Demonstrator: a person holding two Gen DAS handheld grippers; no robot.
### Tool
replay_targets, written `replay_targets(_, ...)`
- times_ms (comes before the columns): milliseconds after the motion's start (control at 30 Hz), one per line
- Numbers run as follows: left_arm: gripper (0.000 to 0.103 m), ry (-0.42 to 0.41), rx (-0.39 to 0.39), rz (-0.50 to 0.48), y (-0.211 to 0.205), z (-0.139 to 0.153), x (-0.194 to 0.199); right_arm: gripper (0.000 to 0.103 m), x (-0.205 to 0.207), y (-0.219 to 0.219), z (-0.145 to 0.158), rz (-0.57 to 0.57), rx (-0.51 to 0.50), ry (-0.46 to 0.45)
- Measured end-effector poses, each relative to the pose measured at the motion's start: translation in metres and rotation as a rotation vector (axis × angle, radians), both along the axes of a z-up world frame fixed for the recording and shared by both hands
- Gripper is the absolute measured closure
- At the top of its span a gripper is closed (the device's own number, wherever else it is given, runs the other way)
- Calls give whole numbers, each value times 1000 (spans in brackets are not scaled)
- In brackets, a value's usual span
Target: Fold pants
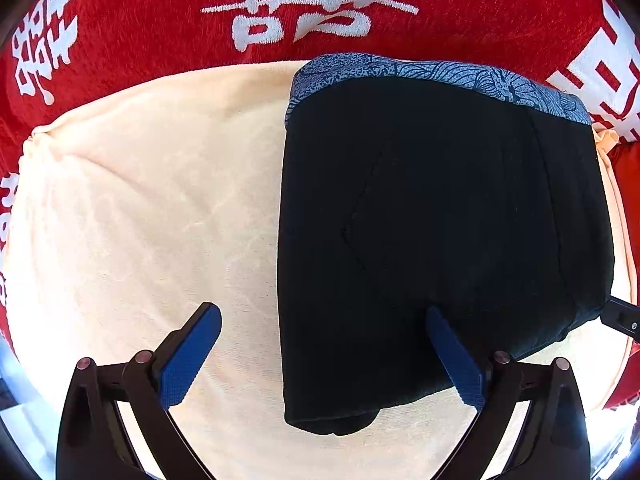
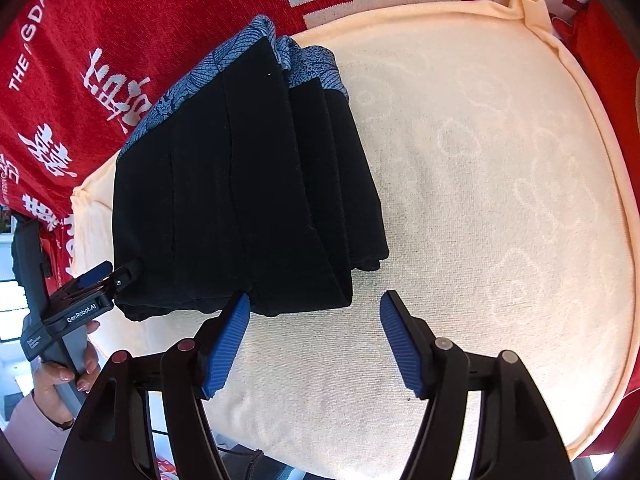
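Black pants w/ blue patterned waistband (image 1: 440, 216) lie folded compact on the cream cushion's (image 1: 140, 200) far side, both left gripper (image 1: 324, 356) & right gripper (image 2: 316, 344) wide apart, empty — looks basically done.

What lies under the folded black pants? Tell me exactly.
The black pants lie on a cream cloth, which is spread over a red blanket with white characters. Whatever lies directly beneath the pants is covered; the lower folded layers show only at the edge.

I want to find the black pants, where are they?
The folded black pants lie on the cream cushion, right side in the left wrist view, their patterned waistband beside the red blanket.
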State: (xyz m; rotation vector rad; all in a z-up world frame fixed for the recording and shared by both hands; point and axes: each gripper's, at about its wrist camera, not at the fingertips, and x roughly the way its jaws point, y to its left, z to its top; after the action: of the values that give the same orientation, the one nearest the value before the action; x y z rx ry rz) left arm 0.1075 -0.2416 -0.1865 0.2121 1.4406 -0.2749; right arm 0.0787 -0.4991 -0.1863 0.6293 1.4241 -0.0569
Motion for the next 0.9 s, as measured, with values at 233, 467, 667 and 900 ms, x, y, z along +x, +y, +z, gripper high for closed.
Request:
replay_targets(233,1,0,-2,2,2,0,1,30,-4,3,-2,-9,0,2)
replay_targets(467,1,16,-2,-6,6,-4,6,30,-8,11,-10,-18,10,19)
replay_targets(667,1,13,16,-11,0,-7,6,30,-12,7,-7,-29,12,5)
replay_targets(900,1,10,29,-16,-6,-3,8,30,-21,-16,-4,-101,28,-12)
